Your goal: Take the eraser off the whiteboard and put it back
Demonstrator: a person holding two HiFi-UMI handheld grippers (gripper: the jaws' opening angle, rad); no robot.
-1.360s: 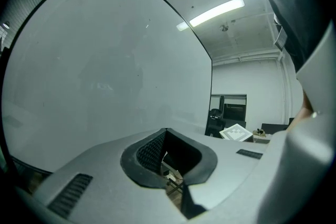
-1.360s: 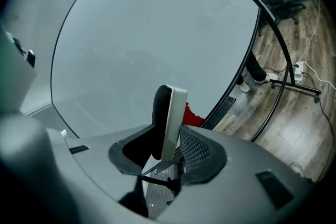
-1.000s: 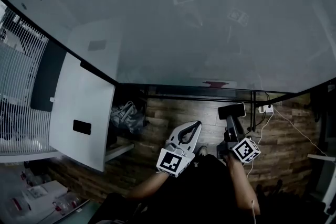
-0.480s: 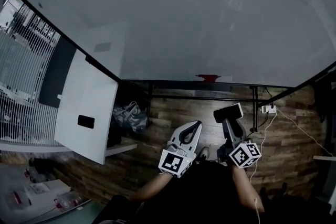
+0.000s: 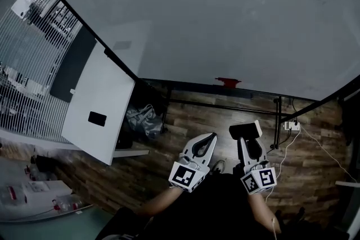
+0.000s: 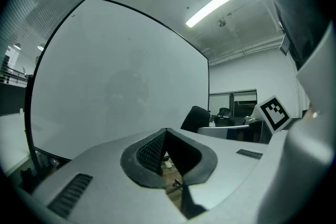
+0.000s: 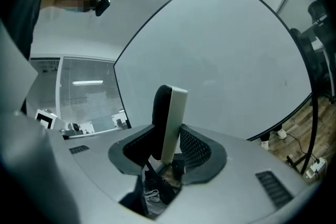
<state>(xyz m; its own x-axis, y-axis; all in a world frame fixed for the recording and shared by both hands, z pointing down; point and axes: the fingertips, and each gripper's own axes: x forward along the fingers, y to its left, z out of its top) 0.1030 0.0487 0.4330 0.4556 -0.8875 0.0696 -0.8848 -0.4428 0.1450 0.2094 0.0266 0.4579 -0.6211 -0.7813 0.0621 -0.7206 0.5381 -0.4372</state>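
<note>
Here right gripper [image 5: 246, 139] fingers [image 7: 198, 148] clamp eraser [image 7: 169, 118], facing whiteboard [image 5: 225, 19]; left gripper [image 5: 208, 137] alongside.

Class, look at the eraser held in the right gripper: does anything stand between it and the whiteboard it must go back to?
Nothing visible does. The eraser sits clamped in the right gripper's jaws, and the whiteboard faces it with only open air between. The left gripper, shut and empty, is off to the side.

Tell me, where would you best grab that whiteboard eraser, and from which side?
Grip the eraser across its thin dimension, one jaw on the dark face, one on the pale back, coming in at one end. It is a flat slab, and the right gripper holds it so.
</note>
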